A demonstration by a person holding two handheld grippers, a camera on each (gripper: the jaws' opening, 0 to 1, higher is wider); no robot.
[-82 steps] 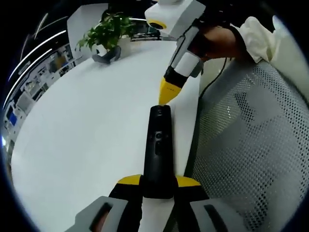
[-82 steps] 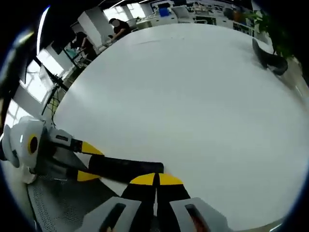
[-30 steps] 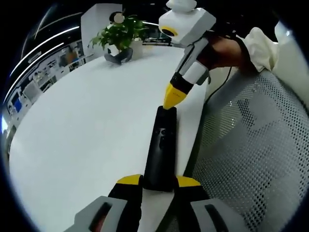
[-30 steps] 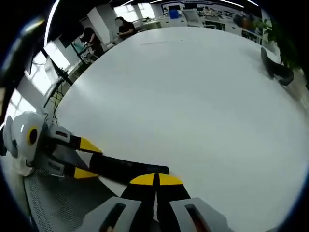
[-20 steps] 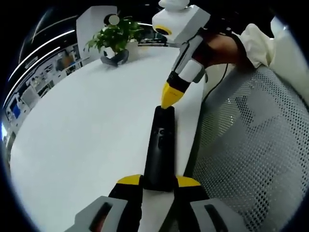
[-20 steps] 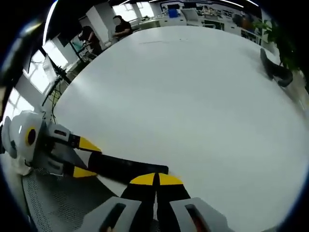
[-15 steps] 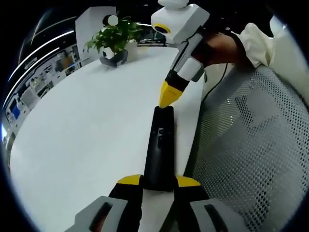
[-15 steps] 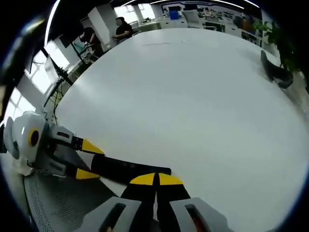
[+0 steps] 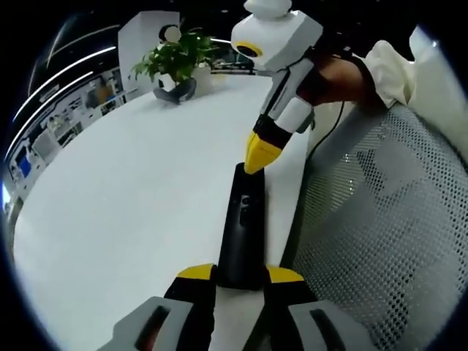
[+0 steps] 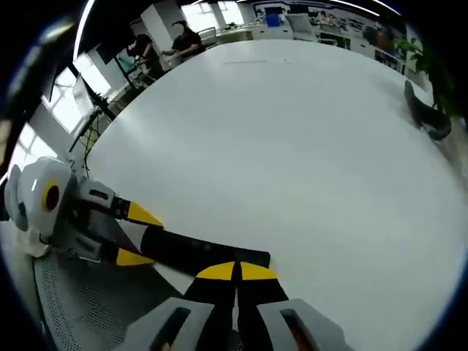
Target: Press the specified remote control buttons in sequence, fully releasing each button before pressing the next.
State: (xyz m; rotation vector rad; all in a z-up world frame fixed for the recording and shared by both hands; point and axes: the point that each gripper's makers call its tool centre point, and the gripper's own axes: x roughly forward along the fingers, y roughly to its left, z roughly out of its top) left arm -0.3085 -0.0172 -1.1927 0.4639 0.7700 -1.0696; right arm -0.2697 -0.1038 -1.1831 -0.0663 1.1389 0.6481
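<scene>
My left gripper (image 9: 239, 278) clamps the slim black remote control (image 9: 242, 227) at the white table (image 9: 131, 205) edge. My right gripper (image 9: 257, 155), jaws closed, poises at the remote's far end. I cannot judge how many presses remain.

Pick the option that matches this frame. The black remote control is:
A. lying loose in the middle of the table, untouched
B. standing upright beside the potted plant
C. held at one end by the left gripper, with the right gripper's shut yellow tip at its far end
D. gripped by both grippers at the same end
C: the left gripper clamps the near end of the remote control, while the right gripper, shut, meets its far end.
</scene>
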